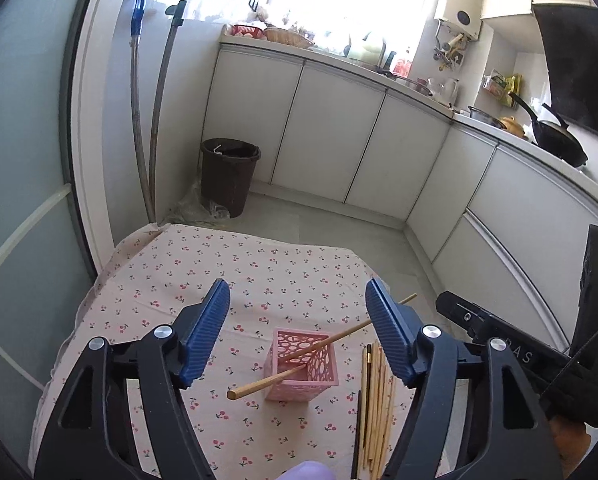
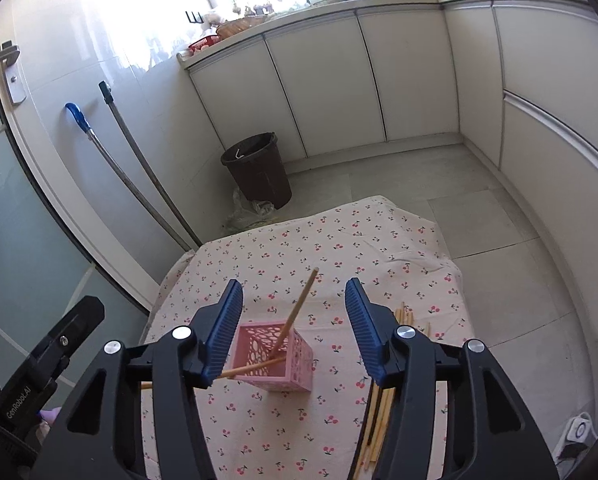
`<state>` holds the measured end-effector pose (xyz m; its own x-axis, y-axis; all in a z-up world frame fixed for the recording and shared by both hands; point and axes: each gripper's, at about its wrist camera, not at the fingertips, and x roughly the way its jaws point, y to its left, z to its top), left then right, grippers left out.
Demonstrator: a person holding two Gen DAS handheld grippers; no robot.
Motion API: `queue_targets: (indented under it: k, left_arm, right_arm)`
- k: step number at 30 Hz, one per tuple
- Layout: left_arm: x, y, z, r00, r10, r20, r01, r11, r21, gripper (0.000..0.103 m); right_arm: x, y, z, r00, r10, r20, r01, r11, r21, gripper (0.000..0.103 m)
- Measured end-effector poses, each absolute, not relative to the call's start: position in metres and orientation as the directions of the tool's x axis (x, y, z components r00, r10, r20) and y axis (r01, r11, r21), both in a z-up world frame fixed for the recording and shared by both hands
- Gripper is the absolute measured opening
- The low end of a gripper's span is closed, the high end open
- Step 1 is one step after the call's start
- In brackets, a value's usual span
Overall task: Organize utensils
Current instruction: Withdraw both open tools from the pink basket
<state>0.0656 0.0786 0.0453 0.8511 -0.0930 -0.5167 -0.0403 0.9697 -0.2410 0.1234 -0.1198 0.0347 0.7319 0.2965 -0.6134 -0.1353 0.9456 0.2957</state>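
I am looking down on the counter point(image 1: 171, 280), which is wearing a cherry-print cloth point(image 2: 339, 248) and standing in a kitchen with white cabinets point(image 1: 331, 128) behind it and a dark bin point(image 2: 259, 168) sitting on the floor. Two long mop handles point(image 1: 139, 120) are leaning against the wall beside the bin.

My left claw point(image 1: 297, 332) is hanging above the cloth with its blue pads standing wide apart and gripping nothing. My right claw point(image 2: 295, 328) is hovering likewise, its pads parted and empty.

The pink holder point(image 1: 303, 364), a small perforated square box, is standing upright near the middle of the cloth, framed between the pads in both wrist views. Two chopsticks point(image 2: 299, 312) are already leaning inside it, tilting out over opposite rims, one pointing away from me and one toward the left claw.

The loose chopsticks point(image 1: 373, 404) are lying in a bundle flat on the cloth just to the right of the holder, partly hidden behind a claw finger.
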Motion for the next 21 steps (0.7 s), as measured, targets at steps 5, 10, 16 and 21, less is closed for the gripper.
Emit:
queue_targets:
  k: [5,10,16,21]
  left_arm:
    - [0.056,0.062,0.04,0.85,-0.039,-0.525,-0.044,0.989,-0.144,0.077]
    - [0.05,0.048,0.032,0.849,-0.01,-0.528,-0.039,0.996,-0.081,0.086]
    - [0.044,0.034,0.027,0.847,0.016,-0.531,-0.03,0.999,-0.019,0.087]
    - [0.039,0.025,0.021,0.843,0.02,-0.537,-0.015,1.0,0.013,0.094]
  right_arm:
    - [0.103,-0.129,0.031,0.751,0.246,-0.613,-0.126,0.964,0.233,0.071]
    - [0.085,-0.143,0.022,0.756,0.197,-0.625,-0.094,0.976,0.194,0.082]
    - [0.072,-0.162,0.018,0.764,0.144,-0.629,-0.031,0.982,0.188,0.085]
    - [0.06,-0.172,0.014,0.767,0.095,-0.635,0.016,0.986,0.167,0.091]
